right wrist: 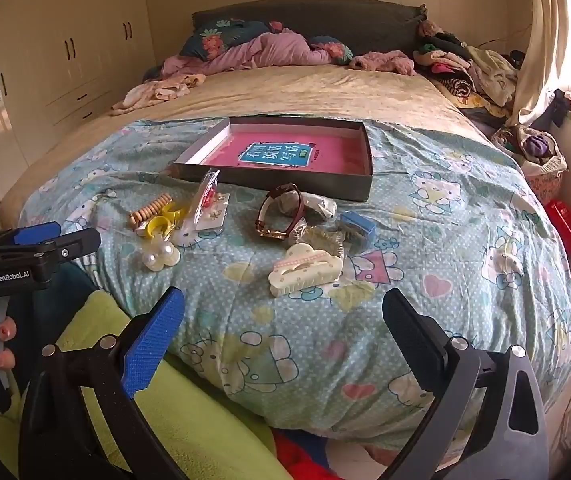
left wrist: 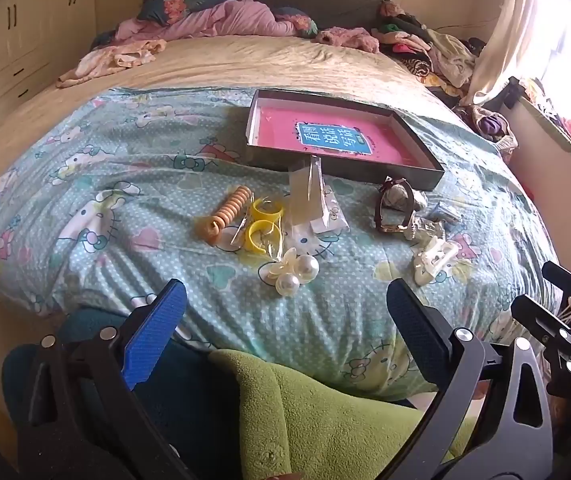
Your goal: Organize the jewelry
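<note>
Jewelry lies scattered on a Hello Kitty quilt (left wrist: pixel 125 184) in front of a shallow grey tray (left wrist: pixel 439 174) that holds a pink book. Pearl flower earrings (left wrist: pixel 293 270), yellow hoops (left wrist: pixel 263 220), a wooden bead coil (left wrist: pixel 227 210), a watch (right wrist: pixel 279 212), a white hair claw (right wrist: pixel 305 274) and a small blue box (right wrist: pixel 359 228) are spread apart. My left gripper (left wrist: pixel 285 320) is open and empty, just short of the pearls. My right gripper (right wrist: pixel 283 322) is open and empty, just short of the hair claw.
Clear packets (left wrist: pixel 309 196) stand among the jewelry. A green cushion (left wrist: pixel 305 412) lies under both grippers at the bed's near edge. Clothes pile up (right wrist: pixel 465 68) at the far right, bedding at the headboard, wardrobes (right wrist: pixel 45 60) on the left.
</note>
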`<action>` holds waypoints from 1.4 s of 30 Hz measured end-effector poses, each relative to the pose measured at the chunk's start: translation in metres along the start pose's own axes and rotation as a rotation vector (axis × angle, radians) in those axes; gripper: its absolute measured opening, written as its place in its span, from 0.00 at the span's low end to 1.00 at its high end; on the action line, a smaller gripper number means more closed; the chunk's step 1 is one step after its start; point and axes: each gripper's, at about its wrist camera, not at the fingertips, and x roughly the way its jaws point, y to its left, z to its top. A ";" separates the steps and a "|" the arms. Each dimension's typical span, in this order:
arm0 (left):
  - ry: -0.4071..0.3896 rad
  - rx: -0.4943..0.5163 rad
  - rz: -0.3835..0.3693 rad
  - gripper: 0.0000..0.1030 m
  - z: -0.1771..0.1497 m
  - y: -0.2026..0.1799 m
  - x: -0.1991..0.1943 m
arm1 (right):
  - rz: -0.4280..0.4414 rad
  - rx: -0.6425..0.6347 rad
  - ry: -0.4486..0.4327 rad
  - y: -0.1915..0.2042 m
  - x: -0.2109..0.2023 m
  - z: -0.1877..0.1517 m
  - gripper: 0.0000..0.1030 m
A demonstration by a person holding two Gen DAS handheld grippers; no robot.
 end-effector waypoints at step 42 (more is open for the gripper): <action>-0.015 0.014 -0.010 0.91 0.006 -0.009 -0.009 | 0.012 -0.028 -0.007 0.007 0.001 0.000 0.96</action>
